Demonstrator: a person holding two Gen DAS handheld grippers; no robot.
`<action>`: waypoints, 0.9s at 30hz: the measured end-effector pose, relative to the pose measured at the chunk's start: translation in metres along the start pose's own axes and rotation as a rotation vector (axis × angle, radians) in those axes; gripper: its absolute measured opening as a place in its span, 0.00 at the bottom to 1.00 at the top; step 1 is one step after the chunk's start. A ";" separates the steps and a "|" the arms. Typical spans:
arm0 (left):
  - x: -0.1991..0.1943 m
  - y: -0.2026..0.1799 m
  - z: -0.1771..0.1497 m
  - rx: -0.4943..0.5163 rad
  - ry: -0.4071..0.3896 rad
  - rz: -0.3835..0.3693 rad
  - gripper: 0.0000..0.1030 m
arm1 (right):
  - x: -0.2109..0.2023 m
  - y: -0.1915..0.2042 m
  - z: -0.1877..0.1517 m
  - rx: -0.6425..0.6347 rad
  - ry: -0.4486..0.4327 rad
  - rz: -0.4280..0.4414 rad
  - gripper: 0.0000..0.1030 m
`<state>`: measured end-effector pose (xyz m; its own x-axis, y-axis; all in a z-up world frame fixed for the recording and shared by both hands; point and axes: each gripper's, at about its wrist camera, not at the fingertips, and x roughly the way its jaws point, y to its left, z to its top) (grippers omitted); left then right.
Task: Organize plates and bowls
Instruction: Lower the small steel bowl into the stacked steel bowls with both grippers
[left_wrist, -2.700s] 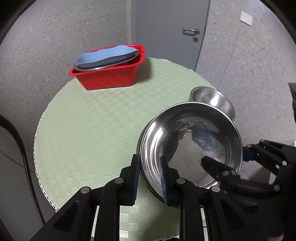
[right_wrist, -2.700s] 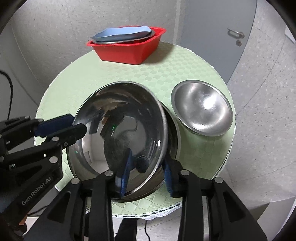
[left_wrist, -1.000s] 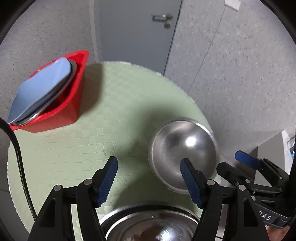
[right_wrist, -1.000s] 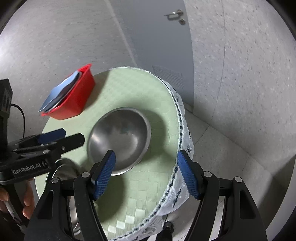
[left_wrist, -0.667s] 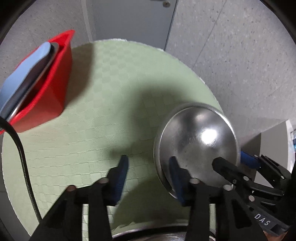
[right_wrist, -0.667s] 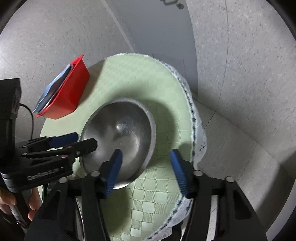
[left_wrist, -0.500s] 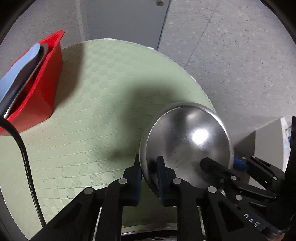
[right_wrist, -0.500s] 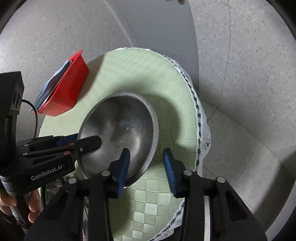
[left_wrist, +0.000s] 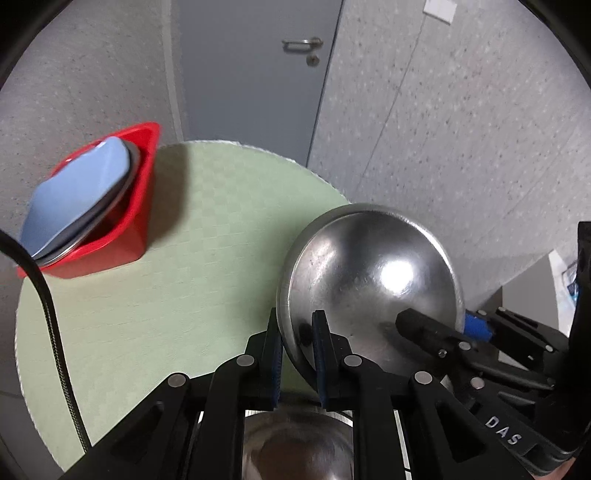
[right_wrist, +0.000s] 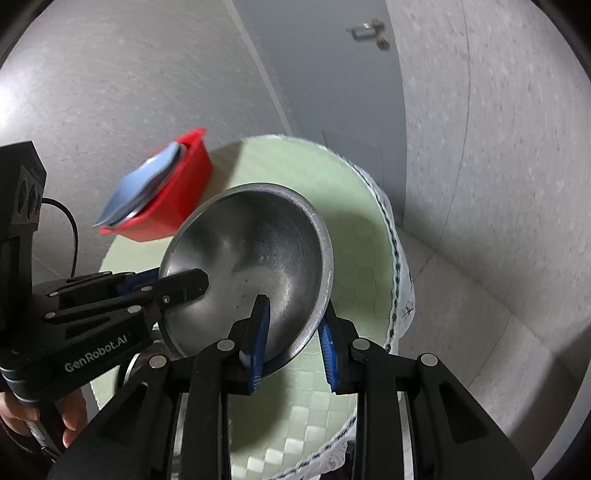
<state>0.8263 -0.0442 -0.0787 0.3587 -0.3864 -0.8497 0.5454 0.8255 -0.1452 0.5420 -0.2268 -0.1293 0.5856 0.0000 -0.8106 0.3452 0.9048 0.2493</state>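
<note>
A small steel bowl hangs tilted just above the round green table. My left gripper is shut on its near left rim, one pad inside and one outside. My right gripper clamps the opposite rim, jaws still closing, with the rim between the pads. Each gripper shows in the other's view: the right one at the bowl's right edge, the left one at its left edge. A larger steel bowl sits below my left fingers, mostly hidden.
A red basin at the table's far left holds a tilted blue plate over a steel one. The table's right edge with its white cloth fringe is close. A black cable runs down the left side. A hand holds the left gripper.
Both grippers stood open around the small bowl a second ago. They have closed on its opposite rims and raised it off the cloth, tilted.
</note>
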 end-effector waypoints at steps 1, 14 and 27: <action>-0.006 0.001 -0.004 -0.006 -0.008 0.001 0.11 | -0.005 0.004 -0.001 -0.013 -0.004 0.004 0.25; -0.077 0.000 -0.101 -0.122 -0.030 0.094 0.11 | -0.014 0.051 -0.044 -0.167 0.070 0.079 0.25; -0.080 -0.002 -0.136 -0.172 0.011 0.122 0.14 | -0.006 0.074 -0.077 -0.313 0.107 0.005 0.27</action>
<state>0.6933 0.0413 -0.0792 0.4052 -0.2751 -0.8719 0.3606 0.9244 -0.1241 0.5077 -0.1275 -0.1472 0.5001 0.0342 -0.8653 0.0908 0.9916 0.0917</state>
